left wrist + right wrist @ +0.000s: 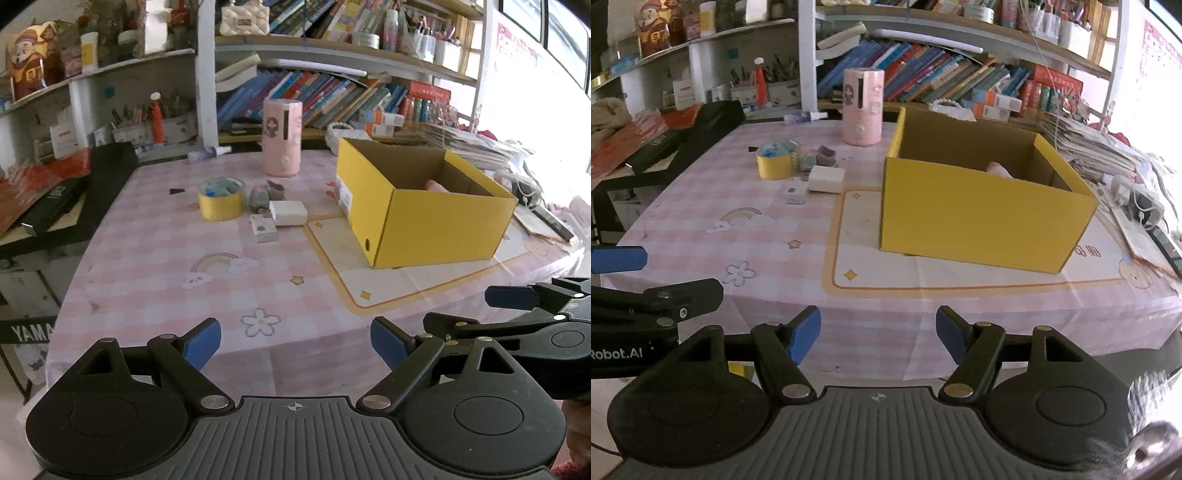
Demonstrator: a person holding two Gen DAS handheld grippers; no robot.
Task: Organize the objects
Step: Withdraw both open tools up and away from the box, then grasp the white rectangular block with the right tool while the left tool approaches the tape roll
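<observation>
Ahead of the left gripper (295,343), whose jaws gape with nothing between them, a yellow tape roll (220,201) and a white charger block (288,213) lie left of the yellow cardboard box (424,221); both look light and stiff. From the right wrist, the right gripper (878,334) is likewise spread and empty, and the tape roll (775,164) seems best taken across its outer wall.

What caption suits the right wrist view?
Open right gripper faces a yellow box and tape roll on a pink tablecloth.

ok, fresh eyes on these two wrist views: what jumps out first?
The open yellow box dominates, sitting on the right half of the pink checked tablecloth with something pink barely visible inside. Left of it lies a small cluster: a yellow tape roll, a white block and a tall pink canister behind. Both grippers hover at the near edge, jaws open and empty.
</observation>
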